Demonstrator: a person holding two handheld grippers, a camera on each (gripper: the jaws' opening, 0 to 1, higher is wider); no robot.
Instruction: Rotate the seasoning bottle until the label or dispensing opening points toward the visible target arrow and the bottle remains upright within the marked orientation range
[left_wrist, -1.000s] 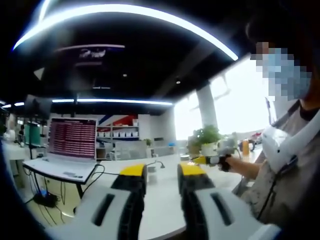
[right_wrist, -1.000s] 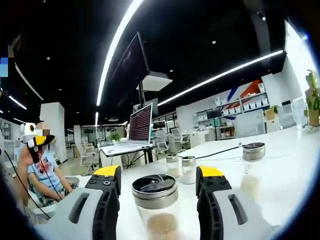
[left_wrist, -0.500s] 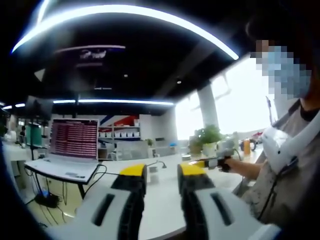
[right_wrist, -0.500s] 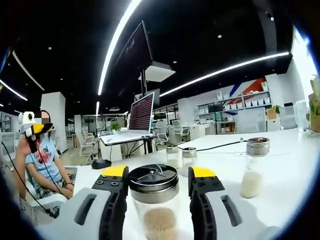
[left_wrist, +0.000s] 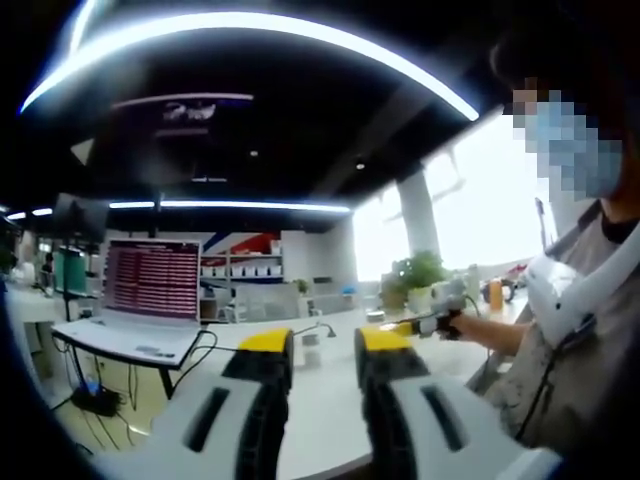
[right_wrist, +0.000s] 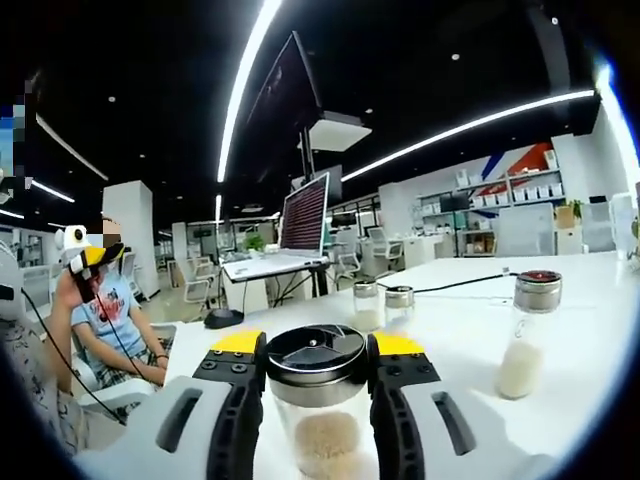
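The seasoning bottle (right_wrist: 318, 430) is a clear glass jar with pale grains inside and a dark metal shaker lid (right_wrist: 318, 352). It stands upright on the white table (right_wrist: 460, 330), close in front of the right gripper view. My right gripper (right_wrist: 318, 345) is shut on it, one yellow-tipped jaw pressing each side just under the lid. In the left gripper view my left gripper (left_wrist: 325, 342) hovers over the table edge with a narrow gap between its jaws and nothing in it. The right gripper (left_wrist: 430, 322) also appears there, held in a person's hand at the right.
A second grain-filled bottle (right_wrist: 528, 330) stands to the right, and two small jars (right_wrist: 382, 304) sit further back. A cable (right_wrist: 455, 287) crosses the table. A laptop (right_wrist: 305, 215) and a mouse (right_wrist: 222, 318) lie beyond, with a seated person (right_wrist: 100, 320) at the left.
The right gripper's jaws have closed from wide apart onto the seasoning bottle, and that camera has drawn closer to it. The left gripper view is unchanged.
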